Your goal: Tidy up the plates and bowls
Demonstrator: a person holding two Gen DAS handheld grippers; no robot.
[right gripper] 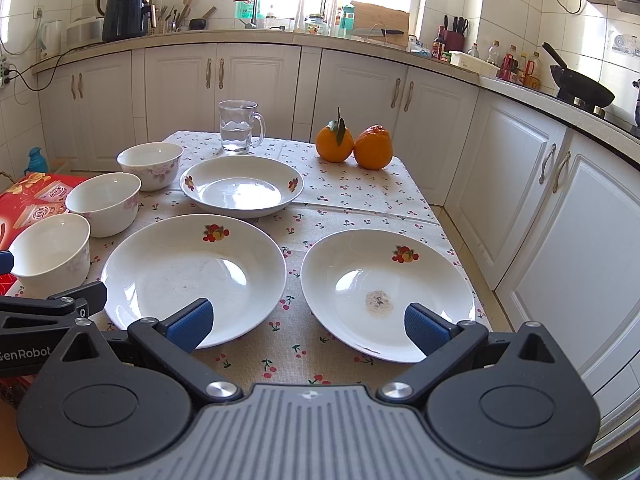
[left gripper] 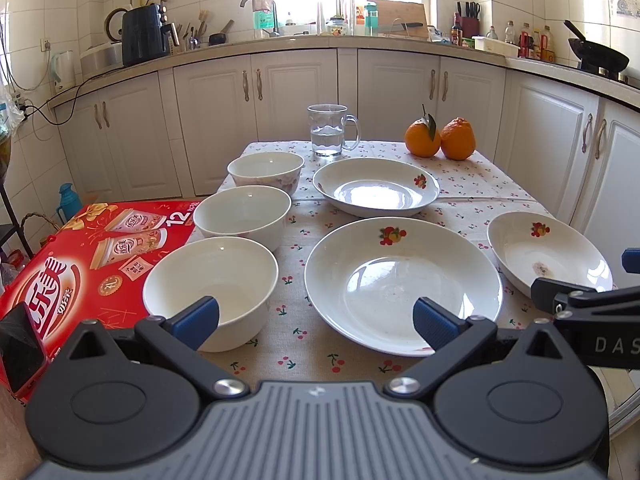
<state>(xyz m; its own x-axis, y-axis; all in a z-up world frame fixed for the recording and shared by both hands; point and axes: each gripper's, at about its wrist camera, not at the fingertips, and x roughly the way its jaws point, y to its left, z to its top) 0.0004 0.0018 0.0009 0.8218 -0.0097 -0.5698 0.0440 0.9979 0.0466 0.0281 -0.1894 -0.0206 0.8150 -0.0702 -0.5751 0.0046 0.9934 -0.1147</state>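
Observation:
Three white bowls stand in a row on the table's left: near bowl (left gripper: pixel 212 284) (right gripper: pixel 50 254), middle bowl (left gripper: pixel 244 214) (right gripper: pixel 104 202), far floral bowl (left gripper: pixel 266 172) (right gripper: pixel 150 164). Three white plates with fruit prints lie beside them: a large near plate (left gripper: pixel 402 280) (right gripper: pixel 192 272), a far plate (left gripper: pixel 376 186) (right gripper: pixel 242 184), and a right plate with a grey stain (left gripper: pixel 548 254) (right gripper: pixel 386 292). My left gripper (left gripper: pixel 316 322) is open and empty, between near bowl and large plate. My right gripper (right gripper: pixel 308 322) is open and empty, between large plate and right plate.
A glass mug of water (left gripper: pixel 330 130) (right gripper: pixel 238 126) and two oranges (left gripper: pixel 440 138) (right gripper: pixel 354 146) stand at the table's far edge. A red carton (left gripper: pixel 80 256) lies against the table's left side. White cabinets surround the table.

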